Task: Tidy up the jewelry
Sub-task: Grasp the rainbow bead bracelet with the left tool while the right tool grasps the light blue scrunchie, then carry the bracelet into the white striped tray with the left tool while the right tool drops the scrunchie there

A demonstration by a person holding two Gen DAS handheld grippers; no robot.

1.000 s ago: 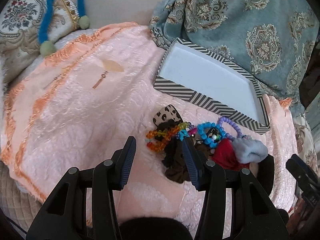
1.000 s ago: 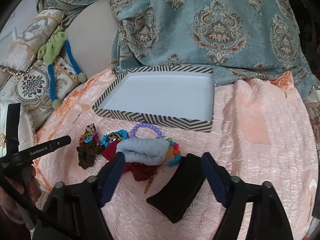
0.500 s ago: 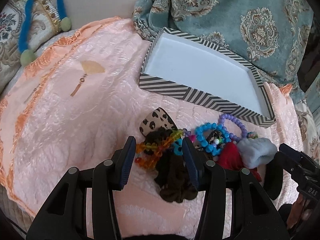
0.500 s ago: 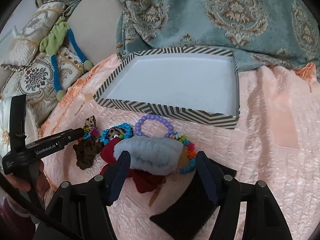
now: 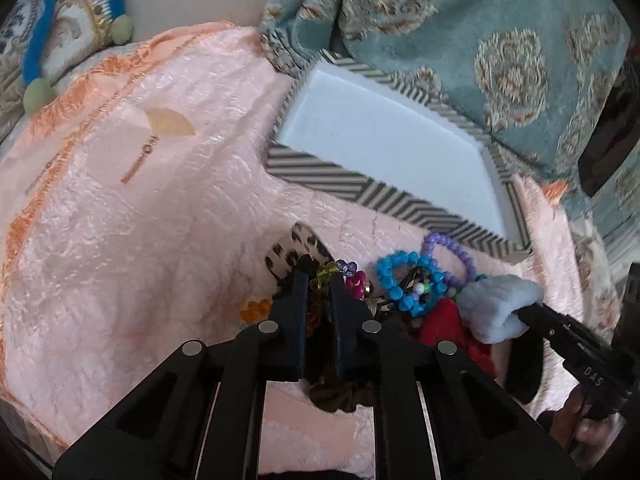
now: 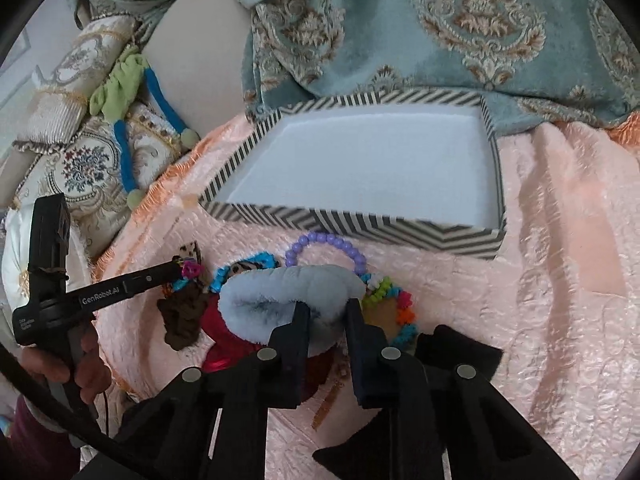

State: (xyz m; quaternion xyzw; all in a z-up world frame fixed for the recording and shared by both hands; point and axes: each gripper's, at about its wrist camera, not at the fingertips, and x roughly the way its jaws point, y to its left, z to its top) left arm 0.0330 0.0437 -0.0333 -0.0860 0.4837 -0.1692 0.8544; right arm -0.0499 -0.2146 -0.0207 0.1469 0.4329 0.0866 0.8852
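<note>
A: Jewelry is lying heaped on the peach bedspread, at 6 o'clock of the striped tray sitting empty-white inside.

B: What is the right gripper doing?

A: Its jaws are closing, pinching the fluffy blue scrunchie. At 9 o'clock the left gripper is gripping the multicoloured bead bracelet, fingers nearly pressed together.

B: Any lettering?

A: "GenRobot.AI" is showing along the left gripper's finger; "DAS" is showing on the right one.
</note>
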